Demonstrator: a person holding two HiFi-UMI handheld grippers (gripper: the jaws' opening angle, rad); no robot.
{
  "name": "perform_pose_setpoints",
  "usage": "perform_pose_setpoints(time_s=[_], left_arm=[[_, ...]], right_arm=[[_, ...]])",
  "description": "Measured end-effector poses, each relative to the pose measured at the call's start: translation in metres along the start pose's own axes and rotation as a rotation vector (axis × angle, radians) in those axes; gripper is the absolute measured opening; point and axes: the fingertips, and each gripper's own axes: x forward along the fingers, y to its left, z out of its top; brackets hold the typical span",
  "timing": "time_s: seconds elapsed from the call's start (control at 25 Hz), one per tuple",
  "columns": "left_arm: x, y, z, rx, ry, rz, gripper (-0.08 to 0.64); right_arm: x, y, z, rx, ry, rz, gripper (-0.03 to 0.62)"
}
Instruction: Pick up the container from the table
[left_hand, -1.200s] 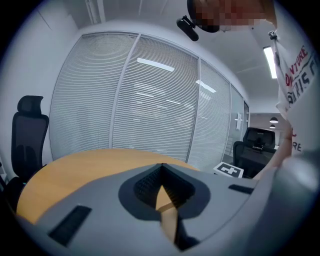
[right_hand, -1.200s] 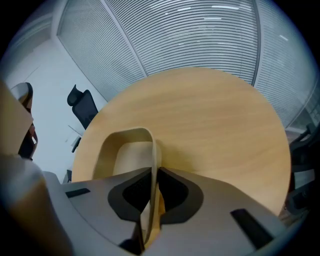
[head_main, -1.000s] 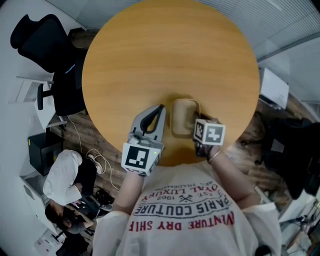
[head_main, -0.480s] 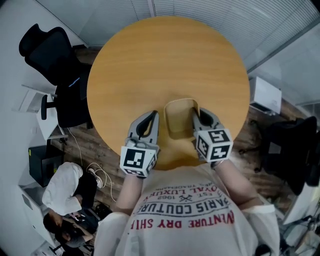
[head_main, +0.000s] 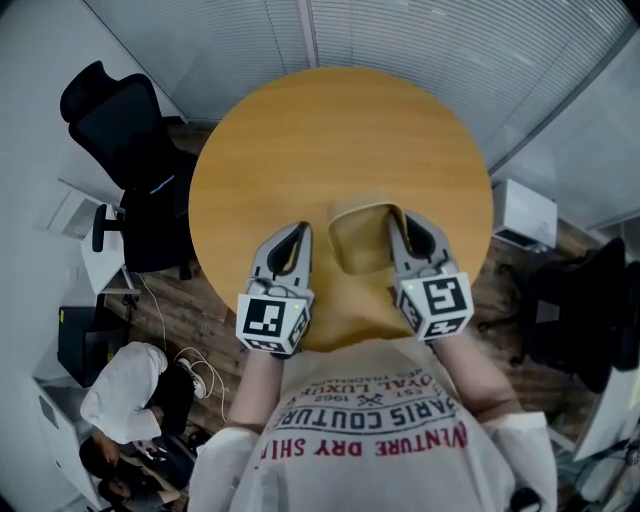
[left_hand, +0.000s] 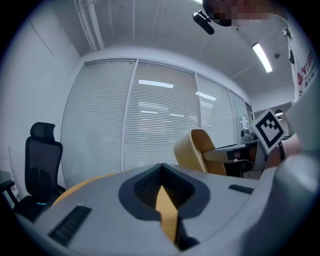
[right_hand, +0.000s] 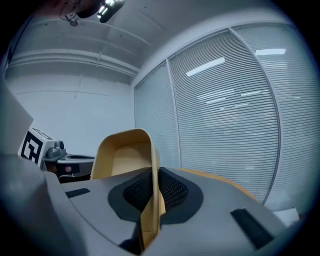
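Observation:
The tan container (head_main: 358, 240) hangs above the round wooden table (head_main: 340, 130), off its surface and tilted. My right gripper (head_main: 396, 224) is shut on the container's right wall (right_hand: 150, 175), which runs up between the black pads. In the left gripper view the container (left_hand: 196, 149) shows to the right with the right gripper's marker cube (left_hand: 270, 131) behind it. My left gripper (head_main: 298, 234) hovers just left of the container without touching it. Its jaws stand almost together, with only a thin slit showing the table and nothing between them (left_hand: 161, 189).
Black office chairs (head_main: 110, 110) (head_main: 155, 225) stand left of the table and another dark chair (head_main: 580, 300) to the right. A person in white (head_main: 130, 385) sits low at the left. A white unit (head_main: 525, 212) stands by the blinds.
The right gripper has risen and rolled, lifting the container off the table. The left gripper has also risen a little beside it.

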Motion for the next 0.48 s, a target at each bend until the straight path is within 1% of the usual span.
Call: perform_pose_setpoints(time_s=[0.12,0.2,0.4,0.48], left_arm=[[-0.006,0.005,0.014,0.008,-0.026,0.012,0.002],[-0.010,0.008,0.018,0.008,-0.037,0.015,0.002],[-0.014,0.008,0.023,-0.009,-0.055,0.005,0.002],[-0.014,0.009,0.025,-0.003,-0.060,0.004,0.002]], right_arm=[[-0.009,0.003,0.025,-0.001,-0.084,0.005,0.021],[-0.015,0.006,0.035,-0.003,-0.120,0.011,0.021],[-0.018,0.011,0.033,0.022,-0.115,0.025,0.021],[-0.018,0.011,0.033,0.025,-0.112,0.022,0.021]])
